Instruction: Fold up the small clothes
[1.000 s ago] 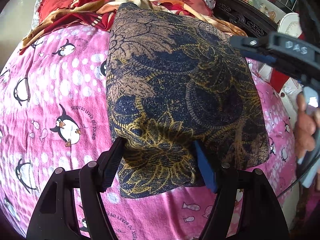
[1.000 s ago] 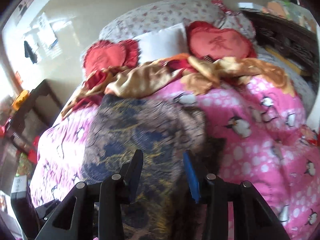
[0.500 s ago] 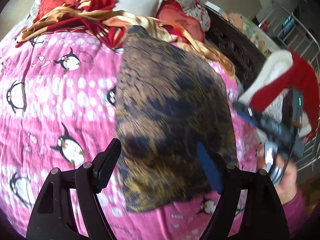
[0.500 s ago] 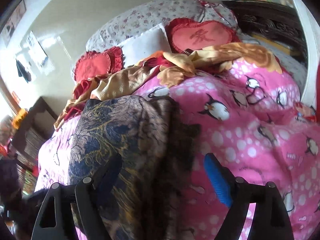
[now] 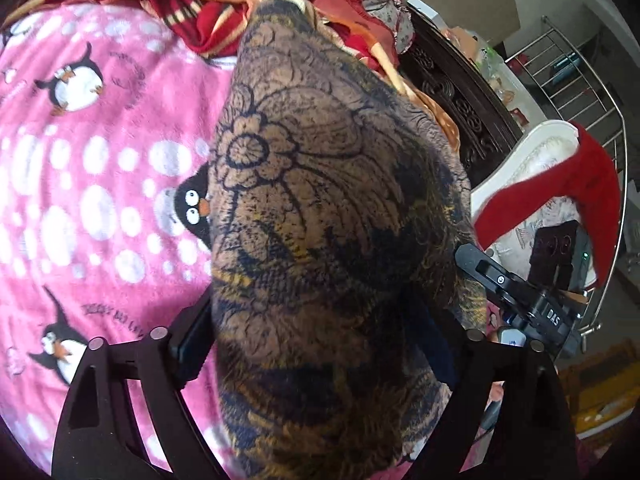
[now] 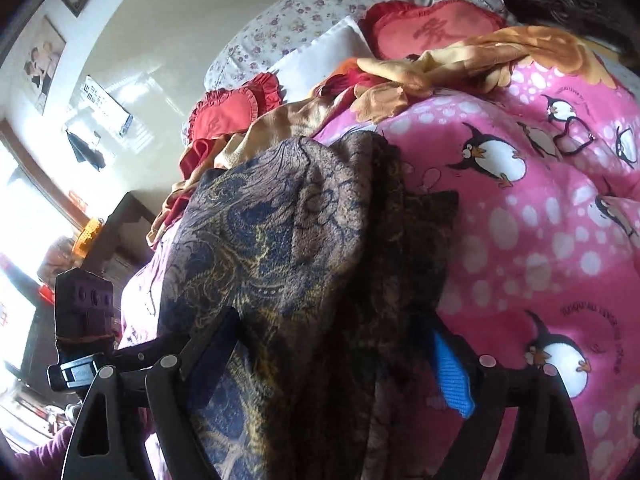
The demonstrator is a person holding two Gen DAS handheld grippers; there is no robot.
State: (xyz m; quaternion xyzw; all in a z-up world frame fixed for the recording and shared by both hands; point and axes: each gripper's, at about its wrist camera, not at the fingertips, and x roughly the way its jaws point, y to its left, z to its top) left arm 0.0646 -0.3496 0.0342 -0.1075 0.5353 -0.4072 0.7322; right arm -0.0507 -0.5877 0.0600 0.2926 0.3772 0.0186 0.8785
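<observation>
A brown, navy and gold floral-patterned garment [image 5: 332, 216] lies folded on the pink penguin blanket [image 5: 80, 184]. My left gripper [image 5: 316, 344] stands open around its near end, fingers on either side of the cloth. My right gripper [image 6: 340, 352] is open too, with the same garment [image 6: 280, 248] bunched between its wide-spread fingers; the blue pad of its right finger [image 6: 452, 376] is exposed. The right gripper also shows in the left wrist view [image 5: 516, 296], at the garment's right edge. Whether either grips the cloth cannot be told.
Red and gold clothes [image 6: 420, 68] and red heart cushions [image 6: 432, 28] lie piled at the head of the bed. A dark carved wooden frame [image 5: 452, 84] runs along the right side, with a white chair and red cloth [image 5: 560, 200] beyond.
Both grippers have moved in over the garment's near end and now straddle it. The right gripper opened wider. The cloth bulges up more between the fingers.
</observation>
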